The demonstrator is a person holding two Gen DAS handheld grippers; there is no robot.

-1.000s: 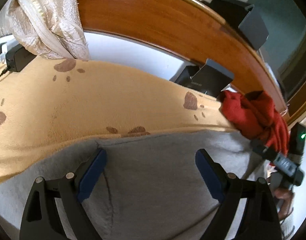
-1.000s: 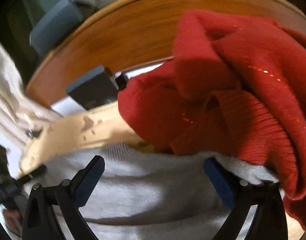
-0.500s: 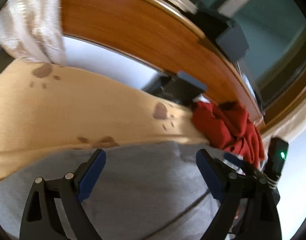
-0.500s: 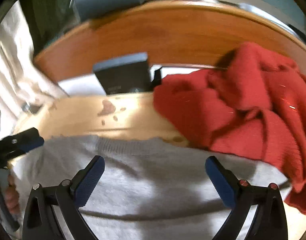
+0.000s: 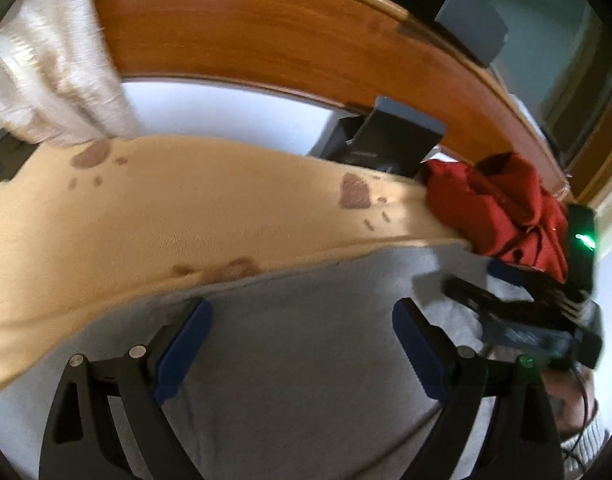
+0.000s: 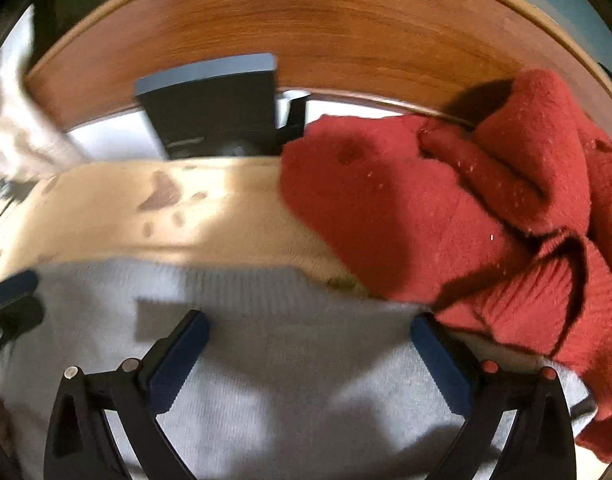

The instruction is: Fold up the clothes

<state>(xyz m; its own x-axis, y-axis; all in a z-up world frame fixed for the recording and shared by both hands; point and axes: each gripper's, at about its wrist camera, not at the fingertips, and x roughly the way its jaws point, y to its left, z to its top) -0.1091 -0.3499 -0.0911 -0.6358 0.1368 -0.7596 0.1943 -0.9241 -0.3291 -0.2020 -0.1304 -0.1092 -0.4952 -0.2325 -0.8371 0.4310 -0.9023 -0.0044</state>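
Note:
A grey knit sweater (image 5: 298, 360) lies flat on a tan blanket (image 5: 166, 216) with brown paw prints; it also shows in the right wrist view (image 6: 298, 380). My left gripper (image 5: 302, 312) is open and empty over the sweater's upper part. My right gripper (image 6: 306, 328) is open and empty over the sweater near its top edge; it also shows at the right of the left wrist view (image 5: 517, 304). A crumpled red sweater (image 6: 465, 216) lies at the grey sweater's right, overlapping its edge.
A wooden headboard (image 5: 266, 36) curves along the back. A dark box (image 6: 214, 112) leans against it on white bedding (image 5: 226, 112). A cream patterned cloth (image 5: 46, 72) hangs at the far left. The red sweater also shows in the left wrist view (image 5: 497, 208).
Both grippers have shifted over the grey sweater and stay open. The right gripper has drawn back from the red sweater, so more of the blanket and grey sweater shows.

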